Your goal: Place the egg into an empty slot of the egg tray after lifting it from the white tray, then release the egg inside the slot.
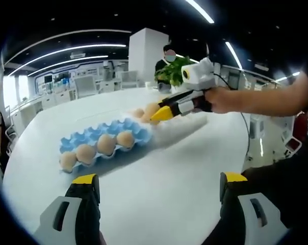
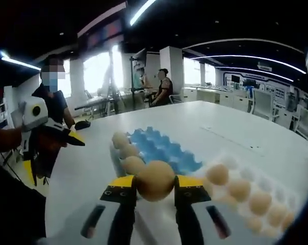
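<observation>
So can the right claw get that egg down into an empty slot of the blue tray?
Probably yes. The right claw holds the egg close to the blue tray, whose far slots look empty, with nothing between.

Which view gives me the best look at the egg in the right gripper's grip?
The right gripper view: the egg sits large and centred, clamped between the right gripper and its yellow-tipped jaws, above the blue egg tray. The left gripper view shows that gripper from the side, farther off, with the egg at its tips hard to pick out.
</observation>
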`<state>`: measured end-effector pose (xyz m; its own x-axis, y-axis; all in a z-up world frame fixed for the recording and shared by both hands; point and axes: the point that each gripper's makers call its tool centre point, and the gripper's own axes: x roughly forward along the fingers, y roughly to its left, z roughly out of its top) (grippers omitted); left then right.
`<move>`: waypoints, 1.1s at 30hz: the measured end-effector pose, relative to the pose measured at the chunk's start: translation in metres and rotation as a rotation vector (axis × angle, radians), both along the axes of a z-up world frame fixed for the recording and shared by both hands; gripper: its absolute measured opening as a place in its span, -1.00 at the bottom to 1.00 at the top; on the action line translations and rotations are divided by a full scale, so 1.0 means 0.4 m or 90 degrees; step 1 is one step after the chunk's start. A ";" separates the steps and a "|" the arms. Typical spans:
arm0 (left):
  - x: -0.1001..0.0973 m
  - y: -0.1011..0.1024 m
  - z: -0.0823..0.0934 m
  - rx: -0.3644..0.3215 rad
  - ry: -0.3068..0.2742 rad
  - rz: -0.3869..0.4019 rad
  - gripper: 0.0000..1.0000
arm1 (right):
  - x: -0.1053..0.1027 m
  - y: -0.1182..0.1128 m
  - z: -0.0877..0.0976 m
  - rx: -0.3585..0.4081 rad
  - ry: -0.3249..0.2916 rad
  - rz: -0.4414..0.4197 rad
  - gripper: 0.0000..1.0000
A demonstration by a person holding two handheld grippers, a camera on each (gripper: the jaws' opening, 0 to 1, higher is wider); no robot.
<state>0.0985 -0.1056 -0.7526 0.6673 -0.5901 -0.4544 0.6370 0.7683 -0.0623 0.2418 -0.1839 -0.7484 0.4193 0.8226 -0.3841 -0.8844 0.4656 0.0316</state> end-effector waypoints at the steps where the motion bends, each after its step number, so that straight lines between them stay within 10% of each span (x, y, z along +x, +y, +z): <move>1: 0.000 0.000 0.000 0.000 0.000 0.000 0.99 | -0.001 0.004 -0.002 0.000 -0.002 0.001 -0.40; 33: -0.002 0.004 -0.004 0.009 0.001 -0.003 0.99 | -0.013 0.097 -0.061 -0.067 0.019 0.047 -0.41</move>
<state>0.0975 -0.1041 -0.7543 0.6637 -0.5874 -0.4632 0.6411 0.7657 -0.0524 0.2368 -0.1451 -0.7726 0.3461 0.8051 -0.4817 -0.9158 0.4014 0.0128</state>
